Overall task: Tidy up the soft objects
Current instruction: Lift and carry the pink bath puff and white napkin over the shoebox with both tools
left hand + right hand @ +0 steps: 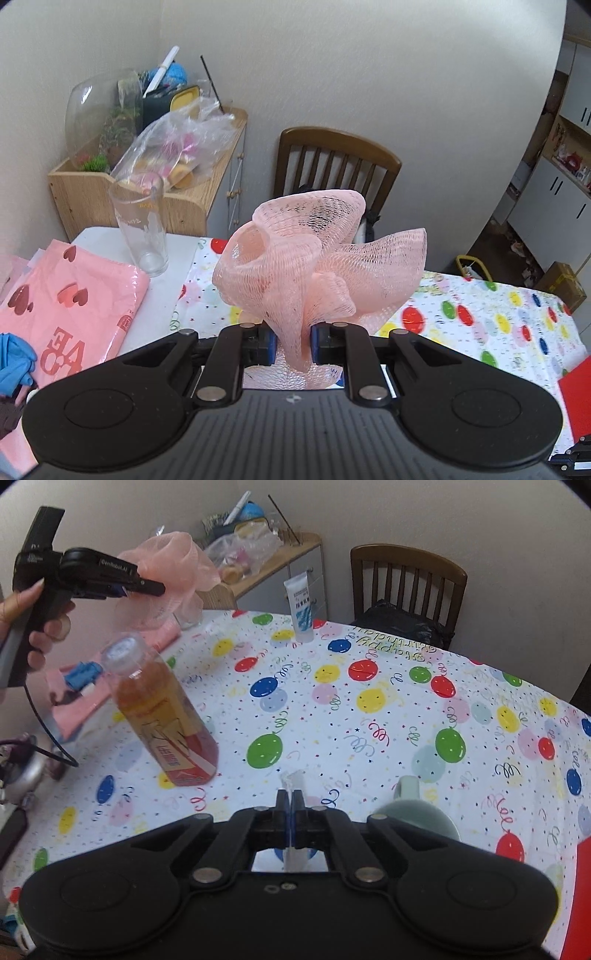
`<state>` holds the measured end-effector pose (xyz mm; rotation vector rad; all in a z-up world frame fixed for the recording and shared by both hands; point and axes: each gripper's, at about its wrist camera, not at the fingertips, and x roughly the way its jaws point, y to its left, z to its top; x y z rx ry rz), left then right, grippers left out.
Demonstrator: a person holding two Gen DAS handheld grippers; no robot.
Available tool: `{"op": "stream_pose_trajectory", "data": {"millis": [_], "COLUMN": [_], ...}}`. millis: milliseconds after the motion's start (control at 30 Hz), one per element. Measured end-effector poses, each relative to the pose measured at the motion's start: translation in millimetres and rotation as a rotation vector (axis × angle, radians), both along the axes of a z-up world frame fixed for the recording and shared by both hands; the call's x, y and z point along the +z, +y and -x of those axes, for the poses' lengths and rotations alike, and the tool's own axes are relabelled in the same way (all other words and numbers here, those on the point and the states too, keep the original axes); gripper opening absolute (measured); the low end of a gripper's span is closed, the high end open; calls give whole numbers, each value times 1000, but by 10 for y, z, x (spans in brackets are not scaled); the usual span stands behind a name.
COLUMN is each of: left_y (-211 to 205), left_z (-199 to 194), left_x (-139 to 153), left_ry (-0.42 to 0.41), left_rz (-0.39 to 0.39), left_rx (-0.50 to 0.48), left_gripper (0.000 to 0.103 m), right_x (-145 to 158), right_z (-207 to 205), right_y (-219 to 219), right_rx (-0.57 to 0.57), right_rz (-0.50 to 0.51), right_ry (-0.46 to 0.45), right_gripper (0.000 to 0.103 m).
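Observation:
A pink mesh bath pouf is held up above the balloon-print tablecloth, and my left gripper is shut on its gathered lower part. The right wrist view shows the same pouf at the upper left, in my left gripper, which a hand holds. My right gripper is shut on a thin clear plastic strip that sticks out past its tips above the tablecloth.
An orange drink bottle, a white tube and a pale green mug stand on the table. At the left are a tall glass, a pink heart-print bag and a blue glove. Behind are a wooden chair and a cluttered wooden shelf.

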<state>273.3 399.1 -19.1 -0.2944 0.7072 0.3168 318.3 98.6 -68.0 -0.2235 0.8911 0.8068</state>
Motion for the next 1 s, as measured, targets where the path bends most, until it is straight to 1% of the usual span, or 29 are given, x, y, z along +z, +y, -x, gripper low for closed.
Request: {"op": "stream_pose_trajectory", "data": {"millis": [167,267,367,500,733,1000], "left_y": [-291,-501,-710,-1083,-2014,-3189], "left_z": [178,275,364,435,410,163], "left_x": [246,374,505,664,813,708], "left_ry": [-23,-17,-15,-13,-24,-13], "left_rz": [13,-1,4,-1,0,22], "left_rx": [-4,-5,-11,-31,-119,-249], "left_gripper": [16,16,16,16,16,16], "right_x": [186,281,367,473,670,851], "right_z": [130,166,177,184,204,116], "right_y": [-334,-579,-861,-1269,-2038,-2885], "right_rx": [0,-14,-31,-55,-86,-144], "right_rz": [-55,-86,-118,-160,-203,-230], "right_ry": [9,17,25,26,-7,-76], "right_gripper": [1,1,1,1,1,1]}}
